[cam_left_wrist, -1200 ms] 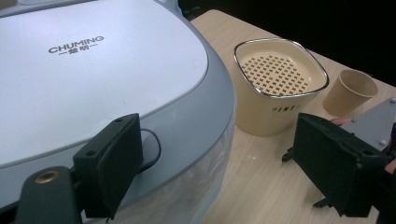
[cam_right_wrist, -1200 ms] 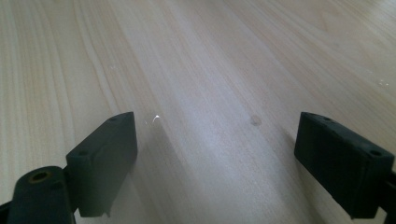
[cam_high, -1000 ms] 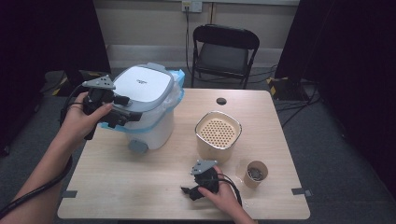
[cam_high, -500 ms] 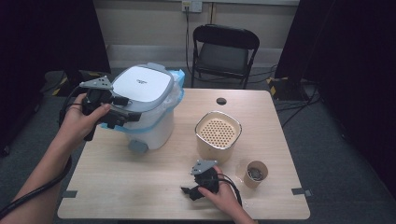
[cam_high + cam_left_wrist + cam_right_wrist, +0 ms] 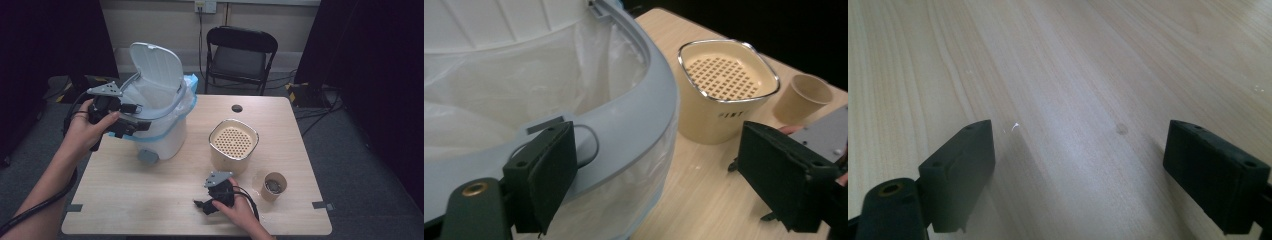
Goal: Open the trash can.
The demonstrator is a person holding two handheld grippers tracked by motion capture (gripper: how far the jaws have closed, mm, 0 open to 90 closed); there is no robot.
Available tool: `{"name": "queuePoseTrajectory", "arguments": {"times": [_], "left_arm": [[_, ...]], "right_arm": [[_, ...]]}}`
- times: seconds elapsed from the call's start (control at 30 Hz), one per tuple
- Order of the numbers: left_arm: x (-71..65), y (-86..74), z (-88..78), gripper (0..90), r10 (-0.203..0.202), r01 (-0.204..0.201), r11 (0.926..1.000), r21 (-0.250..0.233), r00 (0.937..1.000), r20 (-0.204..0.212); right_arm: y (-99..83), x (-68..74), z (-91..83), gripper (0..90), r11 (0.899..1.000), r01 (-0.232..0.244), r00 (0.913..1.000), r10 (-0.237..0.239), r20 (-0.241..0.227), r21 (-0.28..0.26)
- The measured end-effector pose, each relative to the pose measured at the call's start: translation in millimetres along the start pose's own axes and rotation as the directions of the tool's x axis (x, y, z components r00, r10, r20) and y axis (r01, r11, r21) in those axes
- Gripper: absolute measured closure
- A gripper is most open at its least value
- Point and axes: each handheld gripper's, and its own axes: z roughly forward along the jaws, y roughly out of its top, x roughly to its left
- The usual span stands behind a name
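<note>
The left gripper [image 5: 142,125] hangs at the near rim of the bin [image 5: 160,135], which stands at the table's [image 5: 150,200] far left with its lid [image 5: 155,67] raised and a clear liner inside. In the left gripper view its jaws stand apart and grip nothing, one jaw just in front of the grey rim, the other out over the table. The right gripper [image 5: 202,205] rests on the table near the front edge, jaws wide and empty, just beside a cream container [image 5: 233,145] and a paper cup [image 5: 273,186].
</note>
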Motion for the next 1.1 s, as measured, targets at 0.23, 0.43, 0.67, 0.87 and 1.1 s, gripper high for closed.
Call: {"name": "queuePoseTrajectory", "arguments": {"times": [0.23, 0.43, 0.67, 0.87, 1.1], "left_arm": [[-7.0, -6.0, -4.8, 15.7, 0.002, -0.002, 1.0, 0.0, 0.9995, 0.03], [-16.3, -15.3, -4.7, 15.8, 0.006, -0.005, 1.0, -0.007, 0.997, 0.077], [-22.3, -37.9, 5.6, 15.8, -0.005, 0.003, 0.9998, 0.02, 0.995, 0.1], [-24.7, -49.4, 11.4, 15.8, -0.009, 0.007, 0.9998, 0.021, 0.9945, 0.104], [-30.3, -69.9, 25.7, 15.8, -0.016, 0.013, 0.9996, 0.025, 0.9929, 0.118]], "right_arm": [[0.0, -0.4, -0.2, 12.6, 1.0, 0.004, 1.0, -0.004, 0.0, 0.002], [0.0, -0.2, -0.1, 12.6, 1.0, 0.002, 1.0, -0.002, 0.001, 0.0], [-0.1, -0.5, 0.0, 12.6, 1.0, 0.006, 1.0, -0.006, 0.001, 0.0], [0.0, -0.3, -0.2, 12.6, 1.0, 0.004, 1.0, -0.004, 0.001, 0.001], [0.0, -0.4, -0.3, 12.6, 1.0, -0.002, 1.0, 0.002, 0.002, 0.003]]}}
